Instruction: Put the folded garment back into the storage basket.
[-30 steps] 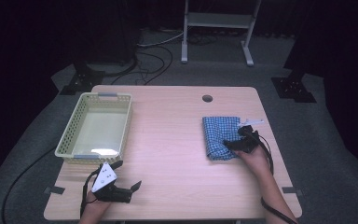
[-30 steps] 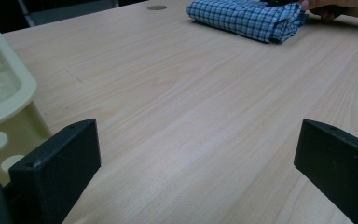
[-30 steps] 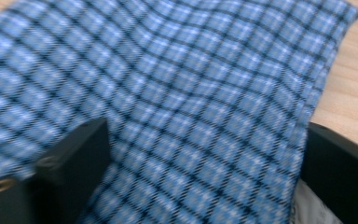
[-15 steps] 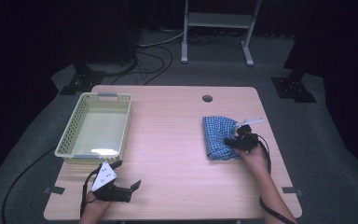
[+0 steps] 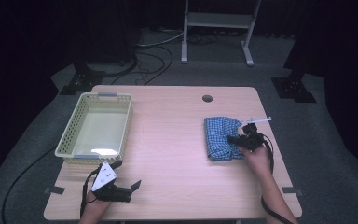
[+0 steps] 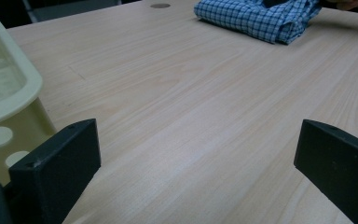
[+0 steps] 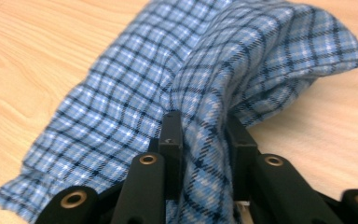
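Note:
A folded blue checked cloth (image 5: 220, 136) lies on the right half of the wooden table (image 5: 177, 140). My right gripper (image 5: 237, 139) is at the cloth's right edge, shut on a pinched fold of it; in the right gripper view the cloth (image 7: 186, 88) bunches up between the two black jaws (image 7: 204, 140). My left gripper (image 5: 128, 176) rests near the table's front left edge, open with nothing between its jaws. In the left gripper view its gripper (image 6: 196, 158) frames bare wood, with the cloth (image 6: 256, 18) far off.
A pale yellow perforated basket (image 5: 98, 128) stands at the left of the table, just beyond the left gripper; its wall (image 6: 4, 93) shows in the left gripper view. A cable hole (image 5: 207, 98) sits near the far edge. A metal stand (image 5: 216, 28) is behind the table.
The right gripper has moved slightly left and away onto the cloth's edge and closed on a fold. The left gripper has stayed put.

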`<state>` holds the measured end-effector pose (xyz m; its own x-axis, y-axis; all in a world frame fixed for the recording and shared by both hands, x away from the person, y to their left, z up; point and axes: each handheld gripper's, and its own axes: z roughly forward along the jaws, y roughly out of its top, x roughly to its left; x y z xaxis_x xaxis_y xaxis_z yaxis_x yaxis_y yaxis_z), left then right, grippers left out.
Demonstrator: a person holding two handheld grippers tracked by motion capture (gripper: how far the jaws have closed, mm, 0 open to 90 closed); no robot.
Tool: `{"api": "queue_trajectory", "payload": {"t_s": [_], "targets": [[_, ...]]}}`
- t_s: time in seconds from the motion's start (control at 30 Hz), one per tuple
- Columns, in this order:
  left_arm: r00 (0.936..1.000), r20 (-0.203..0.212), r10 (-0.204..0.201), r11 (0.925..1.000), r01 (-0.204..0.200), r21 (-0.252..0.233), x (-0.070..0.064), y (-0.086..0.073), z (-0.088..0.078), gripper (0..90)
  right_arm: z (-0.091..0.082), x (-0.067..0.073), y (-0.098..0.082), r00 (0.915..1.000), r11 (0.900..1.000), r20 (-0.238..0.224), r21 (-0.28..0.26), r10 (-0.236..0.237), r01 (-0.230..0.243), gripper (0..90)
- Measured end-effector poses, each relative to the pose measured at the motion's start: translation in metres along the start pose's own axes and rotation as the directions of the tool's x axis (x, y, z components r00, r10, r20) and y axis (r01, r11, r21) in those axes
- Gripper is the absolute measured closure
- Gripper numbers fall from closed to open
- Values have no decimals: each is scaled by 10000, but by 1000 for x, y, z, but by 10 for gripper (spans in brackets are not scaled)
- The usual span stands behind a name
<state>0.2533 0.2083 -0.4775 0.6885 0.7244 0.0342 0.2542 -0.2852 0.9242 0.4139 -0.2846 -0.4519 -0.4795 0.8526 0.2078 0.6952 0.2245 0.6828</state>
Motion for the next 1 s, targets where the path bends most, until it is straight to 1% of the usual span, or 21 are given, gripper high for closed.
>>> {"api": "queue_trajectory", "payload": {"t_s": [0.07, 0.1, 0.13, 0.23, 0.27, 0.3, 0.33, 0.4, 0.47, 0.57, 0.63, 0.73, 0.87, 0.93, 1.0], "targets": [[10000, 5, -17, 10000, 18, -11, 0, 0, 0, 0, -7, 2, 3, 10000, 9998, -46, -191, -70, 70, 743], [10000, 4, -16, 10000, 16, -8, 0, 0, 0, 0, -14, 4, 6, 9999, 9990, -147, -432, -90, 84, 744], [10000, -10, -16, 10000, 16, 3, 0, 0, 0, 0, -14, 4, 6, 9999, 9990, -147, -432, -90, 84, 744], [10000, -13, -19, 10000, 19, 5, 0, 0, 0, 0, -24, 8, 12, 9999, 9972, -87, -742, -140, 133, 745], [10000, -7, -27, 10000, 27, 5, 0, 0, 0, 0, -29, 9, 14, 9999, 9958, -115, -911, -116, 105, 746], [10000, 12, -19, 10000, 19, 4, 0, 0, 0, 0, -37, 11, 18, 9997, 9934, 12, -1120, -254, 254, 745], [10000, -8, -16, 10000, 16, 8, 0, 0, 0, 0, -37, 11, 18, 9997, 9934, 12, -1120, -254, 254, 745], [10000, 14, 30, 10000, -30, 28, 0, 0, 0, 0, -44, 11, 22, 9999, 9911, 1, -1328, -122, 121, 747], [10000, -24, 7, 10000, -7, 32, 0, 0, 0, 0, -50, 11, 28, 9998, 9899, 81, -1402, -178, 188, 748], [10000, -6, -23, 10000, 23, 18, 0, 0, 0, 0, -63, 12, 34, 9999, 9848, -28, -1736, -106, 99, 752], [10000, 10, -21, 10000, 21, 21, 0, 0, 0, 0, -71, 15, 37, 9998, 9810, 17, -1930, -178, 178, 751], [10000, 1, -11, 10000, 11, 14, 0, 0, 0, 0, -79, 19, 42, 9997, 9774, 31, -2098, -262, 263, 751], [10000, 5, -25, 10000, 25, 12, 0, 0, 0, 0, -85, 26, 48, 9996, 9755, 80, -2180, -267, 278, 751], [10000, -4, -18, 10000, 18, 11, 1, 0, 0, 0, -87, 28, 51, 9993, 9755, 110, -2172, -344, 360, 751], [10000, -4, -11, 10000, 11, 18, 0, 0, 0, 0, -87, 30, 53, 9996, 9750, 111, -2205, -245, 263, 751]]}}
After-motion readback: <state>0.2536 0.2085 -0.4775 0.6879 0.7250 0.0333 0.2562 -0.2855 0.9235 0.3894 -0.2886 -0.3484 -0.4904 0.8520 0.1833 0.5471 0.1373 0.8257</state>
